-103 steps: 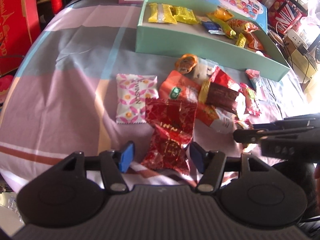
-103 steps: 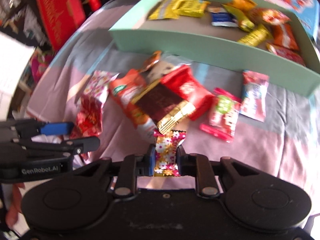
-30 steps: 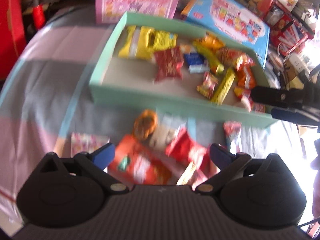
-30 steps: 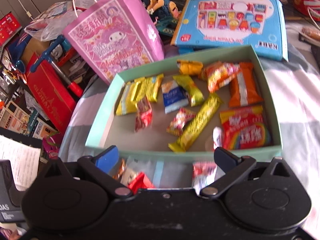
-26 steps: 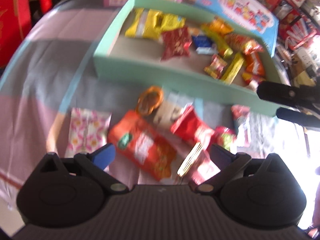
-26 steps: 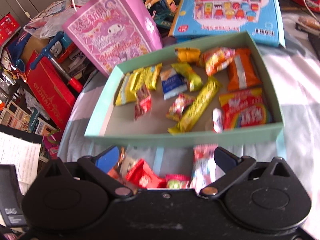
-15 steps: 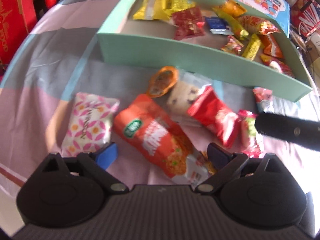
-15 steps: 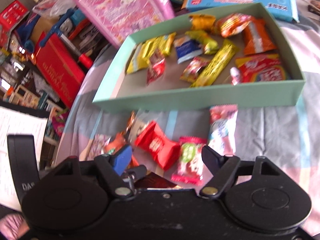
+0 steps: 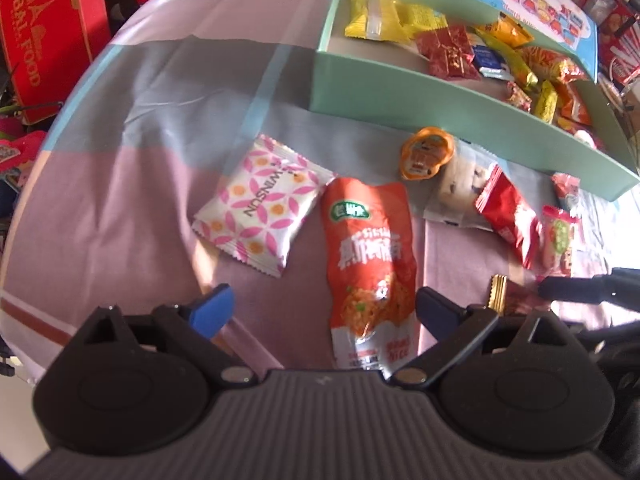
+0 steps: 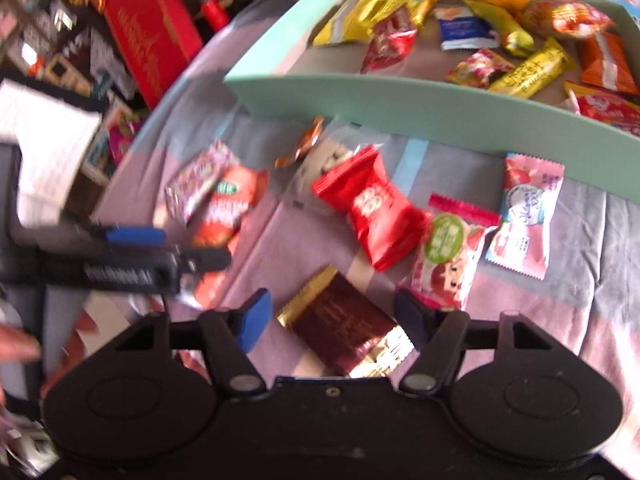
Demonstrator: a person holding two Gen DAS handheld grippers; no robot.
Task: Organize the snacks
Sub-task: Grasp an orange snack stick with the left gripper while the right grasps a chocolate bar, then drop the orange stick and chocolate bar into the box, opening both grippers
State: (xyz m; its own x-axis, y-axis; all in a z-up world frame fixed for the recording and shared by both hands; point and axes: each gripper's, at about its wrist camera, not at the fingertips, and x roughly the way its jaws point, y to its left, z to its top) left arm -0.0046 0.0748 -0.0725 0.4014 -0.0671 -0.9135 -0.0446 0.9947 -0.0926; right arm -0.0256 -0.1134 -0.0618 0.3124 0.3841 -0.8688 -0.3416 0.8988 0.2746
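Observation:
A mint green box [image 9: 420, 96] holds several snack packets; it also shows in the right wrist view [image 10: 400, 108]. My left gripper [image 9: 324, 308] is open, low over a long orange pouch [image 9: 370, 256], which lies between its fingers. A pink patterned white packet [image 9: 264, 204] lies to its left. My right gripper [image 10: 336, 312] is open around a dark brown and gold packet [image 10: 344, 328]. A red packet [image 10: 372, 208], a green and pink candy [image 10: 444, 256] and a pink packet [image 10: 528, 208] lie ahead of it.
An orange round cup [image 9: 426, 152] and a clear-wrapped cookie [image 9: 456, 188] lie by the box's front wall. A red carton [image 9: 44, 32] stands off the left edge of the checked cloth [image 9: 132, 184]. The left gripper's arm [image 10: 120, 264] crosses the right wrist view.
Both grippers came back down from over the box to the loose snacks. The left now straddles the orange pouch, the right the brown and gold packet. Both stayed open.

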